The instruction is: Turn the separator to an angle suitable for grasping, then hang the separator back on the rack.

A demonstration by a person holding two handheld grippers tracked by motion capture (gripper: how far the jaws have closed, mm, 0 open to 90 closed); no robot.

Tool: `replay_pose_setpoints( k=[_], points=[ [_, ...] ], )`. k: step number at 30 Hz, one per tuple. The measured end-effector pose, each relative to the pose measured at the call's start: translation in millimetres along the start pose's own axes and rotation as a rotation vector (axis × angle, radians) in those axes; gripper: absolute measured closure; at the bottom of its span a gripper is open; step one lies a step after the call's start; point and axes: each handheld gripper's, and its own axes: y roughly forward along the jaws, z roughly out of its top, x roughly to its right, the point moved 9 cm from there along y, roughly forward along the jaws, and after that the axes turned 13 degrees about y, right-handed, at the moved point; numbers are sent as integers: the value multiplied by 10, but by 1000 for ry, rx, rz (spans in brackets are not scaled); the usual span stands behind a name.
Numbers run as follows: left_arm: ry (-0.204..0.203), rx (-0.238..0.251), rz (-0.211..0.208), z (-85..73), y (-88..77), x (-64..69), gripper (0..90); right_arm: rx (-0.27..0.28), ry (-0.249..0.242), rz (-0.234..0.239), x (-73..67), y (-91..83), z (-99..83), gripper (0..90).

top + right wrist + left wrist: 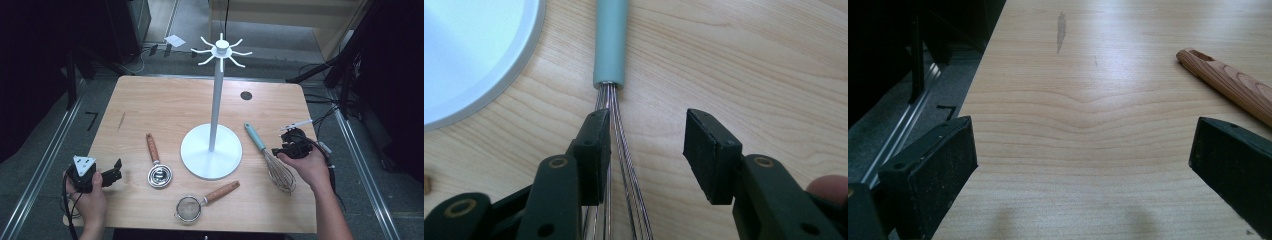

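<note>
A: What sits on the wooden desk [150,105]?

B: A white hook stand [212,150] mid-desk. Right of it lies a whisk [270,157] with a teal handle.

A: And the hand-held grippers?

B: The right hand-held gripper [646,145] is half open above the whisk's wires, gripping nothing. The left hand-held gripper [1083,165] is wide open and empty over bare desk.

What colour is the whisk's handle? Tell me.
Pale teal; the whisk's handle shows best in the right gripper view.

White hook stand [212,150] mid-table; measuring cup [159,175], strainer [189,207] near front edge.
</note>
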Motion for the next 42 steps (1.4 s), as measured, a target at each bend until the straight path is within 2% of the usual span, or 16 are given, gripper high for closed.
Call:
replay_pose_setpoints(
  k=[2, 7, 11, 15, 19, 23, 28, 32, 35, 38, 42],
  points=[
    [-7, -2, -5, -2, 1, -7, 0, -9, -14, 2, -36, 36, 49, 565],
    [-24, 8, 16, 7, 1, -29, 0, -20, -17, 5, -98, 86, 137, 571],
    [-19, 7, 19, 8, 0, -23, 0, -25, -3, 6, -137, 158, 222, 582],
    [-21, 10, 8, 10, -1, -14, 0, -58, -7, -4, -163, 217, 267, 607],
    [-21, 6, 5, 8, 5, -11, 0, -79, -8, -5, -175, 240, 295, 589],
    [-29, 10, 5, 10, 3, -14, 0, -99, 58, 13, -215, 260, 332, 616],
    [-35, 11, -4, 7, -1, -11, 0, -117, 60, 1, -250, 285, 354, 688],
    [-42, 6, -7, 8, 10, -12, 0, -125, 65, 20, -291, 302, 354, 682],
    [-31, 7, -5, 9, 7, -5, 0, -155, 64, 26, -300, 329, 324, 675],
    [-30, 3, -4, 7, 11, -4, 0, -174, 46, -24, -254, 394, 316, 661],
    [-27, 2, -3, 8, 15, -2, 0, -225, 60, -21, -270, 488, 315, 658]
  ],
)
